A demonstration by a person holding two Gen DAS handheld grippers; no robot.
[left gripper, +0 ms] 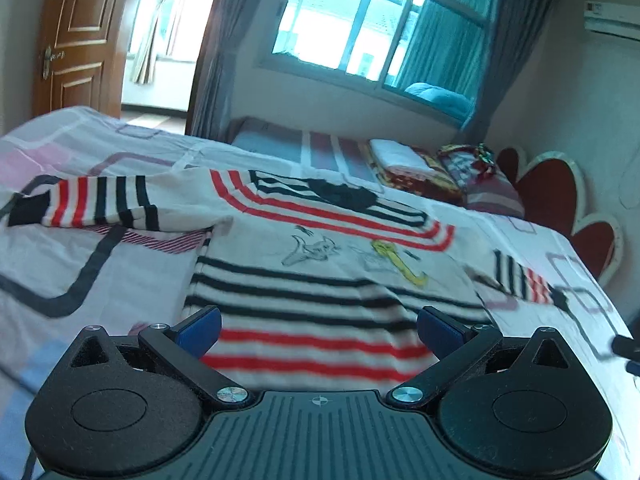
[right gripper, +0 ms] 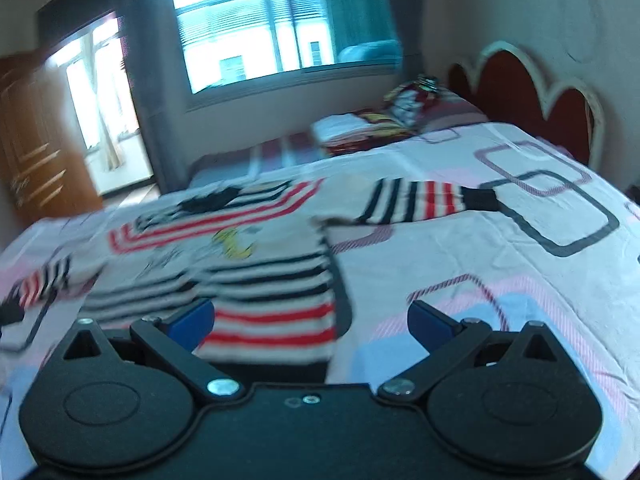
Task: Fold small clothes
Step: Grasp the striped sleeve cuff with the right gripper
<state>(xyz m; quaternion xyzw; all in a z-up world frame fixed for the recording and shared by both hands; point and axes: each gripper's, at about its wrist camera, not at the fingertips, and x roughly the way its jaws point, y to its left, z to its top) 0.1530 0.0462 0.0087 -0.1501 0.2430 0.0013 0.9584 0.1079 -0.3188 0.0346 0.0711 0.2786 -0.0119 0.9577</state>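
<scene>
A small white sweater [left gripper: 320,264] with red and black stripes and cartoon prints lies flat on the bed, sleeves spread. My left gripper [left gripper: 318,330] is open, its blue pads over the hem's left part, just above the cloth. In the right wrist view the same sweater [right gripper: 224,264] lies to the left. My right gripper [right gripper: 310,322] is open above the hem's right corner, its left fingertip over the stripes and its right one over the bedsheet [right gripper: 500,264]. The right sleeve [right gripper: 420,200] stretches out to the right. Neither gripper holds anything.
The bed [left gripper: 80,264] has a white sheet with pink, grey and blue rectangles. Folded clothes and bedding [left gripper: 424,168] are piled at the far side near a red headboard [left gripper: 560,200]. A window, curtains and a wooden door [left gripper: 76,36] stand beyond.
</scene>
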